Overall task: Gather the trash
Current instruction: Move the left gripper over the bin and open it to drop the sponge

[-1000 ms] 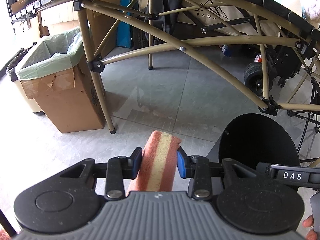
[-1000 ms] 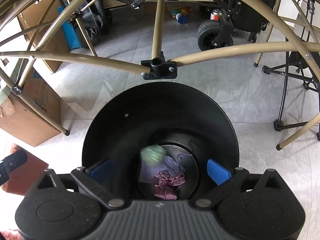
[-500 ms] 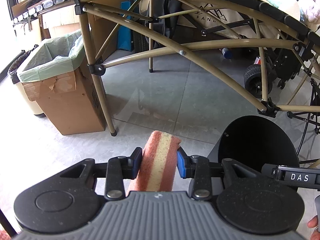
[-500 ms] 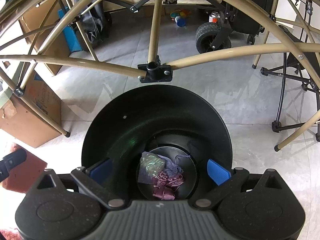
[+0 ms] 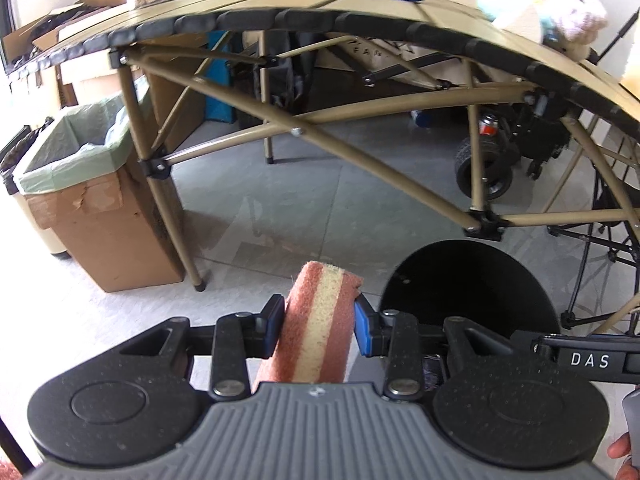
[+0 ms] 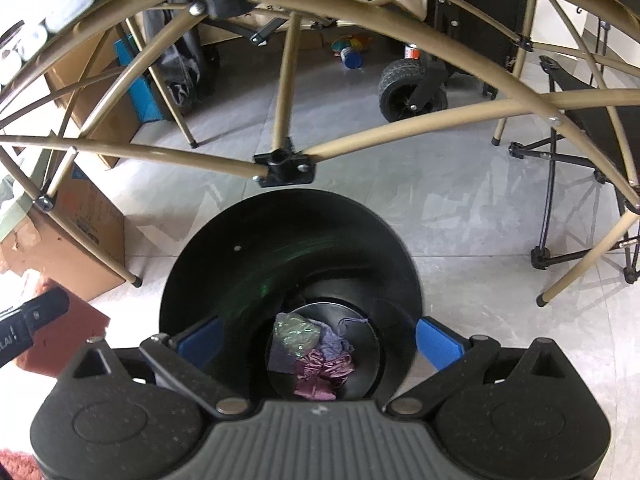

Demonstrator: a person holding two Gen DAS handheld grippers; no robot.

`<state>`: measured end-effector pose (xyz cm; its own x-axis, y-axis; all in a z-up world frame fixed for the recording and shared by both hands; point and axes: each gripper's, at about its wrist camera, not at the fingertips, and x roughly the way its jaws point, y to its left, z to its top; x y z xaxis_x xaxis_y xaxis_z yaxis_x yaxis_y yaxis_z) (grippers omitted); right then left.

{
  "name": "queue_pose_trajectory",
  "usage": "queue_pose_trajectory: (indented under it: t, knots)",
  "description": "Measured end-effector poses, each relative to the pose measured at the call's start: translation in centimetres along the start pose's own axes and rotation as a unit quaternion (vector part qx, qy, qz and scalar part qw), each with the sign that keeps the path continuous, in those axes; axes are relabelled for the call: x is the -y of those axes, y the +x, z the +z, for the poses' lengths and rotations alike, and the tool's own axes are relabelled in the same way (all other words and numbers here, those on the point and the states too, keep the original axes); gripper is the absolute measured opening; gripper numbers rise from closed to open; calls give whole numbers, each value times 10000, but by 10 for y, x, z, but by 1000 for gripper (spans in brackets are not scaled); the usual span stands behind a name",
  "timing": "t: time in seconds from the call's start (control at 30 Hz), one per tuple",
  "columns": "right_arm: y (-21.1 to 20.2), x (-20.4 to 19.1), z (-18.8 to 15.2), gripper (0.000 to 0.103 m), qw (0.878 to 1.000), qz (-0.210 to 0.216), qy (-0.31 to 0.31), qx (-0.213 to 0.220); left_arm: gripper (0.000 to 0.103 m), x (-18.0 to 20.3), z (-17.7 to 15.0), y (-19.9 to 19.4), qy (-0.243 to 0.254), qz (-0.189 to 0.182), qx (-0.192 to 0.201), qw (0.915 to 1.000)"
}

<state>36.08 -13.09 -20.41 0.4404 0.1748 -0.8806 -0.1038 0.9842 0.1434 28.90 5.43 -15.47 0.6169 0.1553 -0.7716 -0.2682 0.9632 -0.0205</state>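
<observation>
Reddish sponge [image 5: 316, 328], long axis pointing forward

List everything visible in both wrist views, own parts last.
Red and yellow sponge: one, clamped between the left fingers.
Round black plastic bin: one, on the floor below the right gripper.
Crumpled trash: green, lilac, pink pieces, at the bin's bottom.
Tan folding table: one, above, cluttered top.
Brown cardboard box with green liner: one, left of a table leg.
Left gripper: black, blue pads, shut on the sponge.
Right gripper: black, blue pads, open over the bin.
</observation>
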Motion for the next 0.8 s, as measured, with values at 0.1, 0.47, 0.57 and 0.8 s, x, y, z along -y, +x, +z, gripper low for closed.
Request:
queue_pose_trajectory:
  t: [0.1, 0.47, 0.57, 0.8]
  knots:
    - [-6, 11, -1, 103, 9999, -32, 92, 37, 36, 11, 0, -2, 84, -73, 34, 9999]
    - [-24, 60, -5, 103, 9986, -105, 469, 232, 36, 63, -2, -11, 522, -341, 189, 9979]
    - [-28, 72, -7, 103, 9979, -130, 566, 270, 36, 78, -3, -14, 634, -444, 224, 9968]
    - [-33, 98, -10, 103, 9961, -202, 801, 323, 36, 108, -6, -13, 811, -621, 206, 9946]
